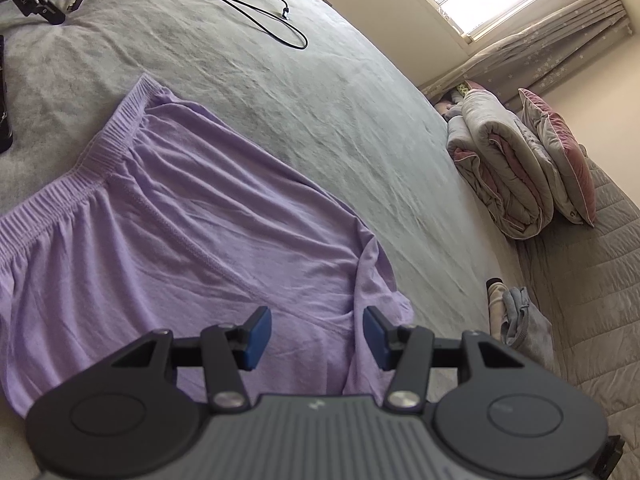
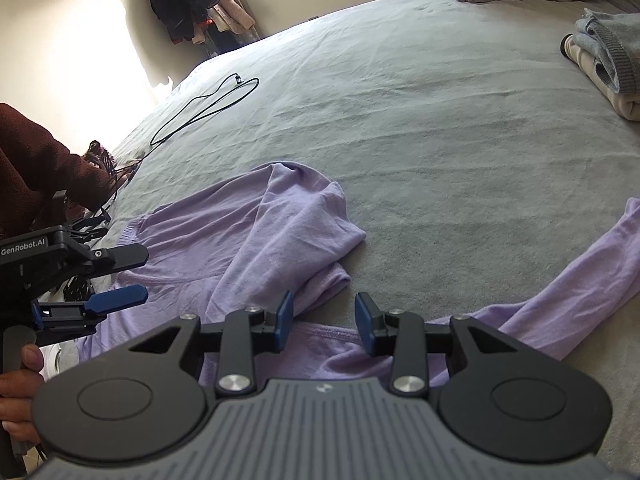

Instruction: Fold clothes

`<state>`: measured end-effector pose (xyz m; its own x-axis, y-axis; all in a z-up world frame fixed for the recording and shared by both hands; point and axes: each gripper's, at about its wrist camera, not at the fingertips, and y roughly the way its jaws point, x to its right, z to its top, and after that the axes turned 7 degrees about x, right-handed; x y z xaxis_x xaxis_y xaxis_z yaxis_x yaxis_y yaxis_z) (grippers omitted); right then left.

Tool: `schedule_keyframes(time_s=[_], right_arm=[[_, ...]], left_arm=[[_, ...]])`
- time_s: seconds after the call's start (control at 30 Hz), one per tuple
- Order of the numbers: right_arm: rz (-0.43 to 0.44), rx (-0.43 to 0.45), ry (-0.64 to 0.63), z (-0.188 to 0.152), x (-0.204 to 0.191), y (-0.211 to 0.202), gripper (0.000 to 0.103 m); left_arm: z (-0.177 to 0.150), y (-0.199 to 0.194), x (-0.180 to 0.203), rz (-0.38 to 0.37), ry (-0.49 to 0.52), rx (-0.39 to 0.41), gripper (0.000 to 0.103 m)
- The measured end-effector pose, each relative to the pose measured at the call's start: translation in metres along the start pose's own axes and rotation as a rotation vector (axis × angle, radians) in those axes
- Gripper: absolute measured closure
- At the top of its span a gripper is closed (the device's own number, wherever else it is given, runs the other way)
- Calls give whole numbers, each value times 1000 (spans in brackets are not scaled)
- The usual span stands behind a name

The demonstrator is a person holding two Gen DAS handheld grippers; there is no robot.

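Both jaws apart and gripping nothing, left gripper over lilac top, right gripper above its collar, grey bed, black cable

Matt lilac knit garment, grey cloth bedsheet

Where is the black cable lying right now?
The black cable loops on the grey bedsheet beyond the purple top, at upper left in the right wrist view, by the sleeve.
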<state>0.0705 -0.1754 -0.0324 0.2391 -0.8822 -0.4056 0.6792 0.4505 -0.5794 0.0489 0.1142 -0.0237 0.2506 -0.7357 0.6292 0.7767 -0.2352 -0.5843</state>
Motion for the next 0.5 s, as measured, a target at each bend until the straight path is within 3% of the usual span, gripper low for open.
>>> schedule_keyframes(time_s=[0.5], right_arm=[[1, 40, 39, 9, 9, -2, 63]], left_arm=[[-2, 9, -2, 40, 29, -12, 52]])
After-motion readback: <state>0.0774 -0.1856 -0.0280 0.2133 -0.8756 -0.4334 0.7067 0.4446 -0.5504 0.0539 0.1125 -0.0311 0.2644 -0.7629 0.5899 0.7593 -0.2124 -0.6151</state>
